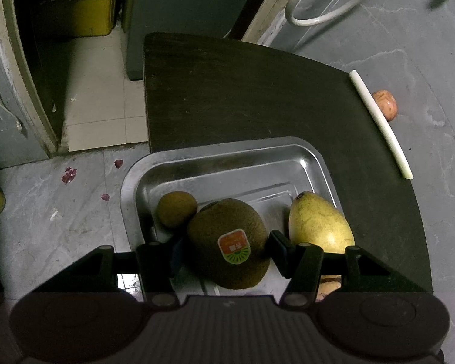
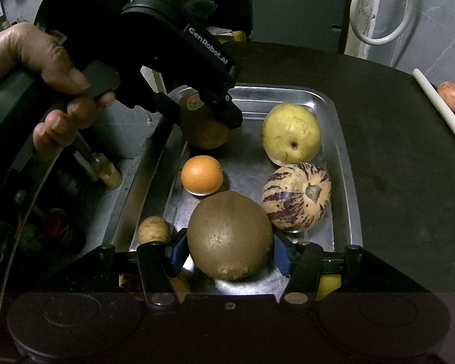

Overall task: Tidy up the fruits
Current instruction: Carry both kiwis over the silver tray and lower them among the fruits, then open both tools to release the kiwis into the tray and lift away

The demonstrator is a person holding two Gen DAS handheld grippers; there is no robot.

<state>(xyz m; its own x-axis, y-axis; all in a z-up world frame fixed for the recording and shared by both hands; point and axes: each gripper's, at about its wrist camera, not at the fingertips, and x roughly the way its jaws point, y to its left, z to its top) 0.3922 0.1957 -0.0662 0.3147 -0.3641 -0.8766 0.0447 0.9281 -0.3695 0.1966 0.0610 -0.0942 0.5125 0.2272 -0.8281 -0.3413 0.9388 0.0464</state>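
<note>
My left gripper (image 1: 226,250) is shut on a brown kiwi (image 1: 229,242) with an orange-green sticker, held over the far left part of the steel tray (image 1: 227,157). It also shows in the right wrist view (image 2: 197,112), gripping that kiwi (image 2: 204,130). My right gripper (image 2: 229,250) is shut on a round brown fruit (image 2: 230,236) over the tray's near end (image 2: 342,182). In the tray lie a yellow pear (image 2: 291,132), an orange (image 2: 201,174), a striped melon-like fruit (image 2: 297,195) and a small tan fruit (image 2: 154,229). A small brown fruit (image 1: 176,208) lies beside the kiwi.
The tray sits on a dark table (image 1: 242,91) whose left edge drops to the floor. A white stick (image 1: 382,124) lies at the table's right edge, with a reddish fruit (image 1: 385,104) beyond it. A white hose (image 2: 379,9) hangs at the back.
</note>
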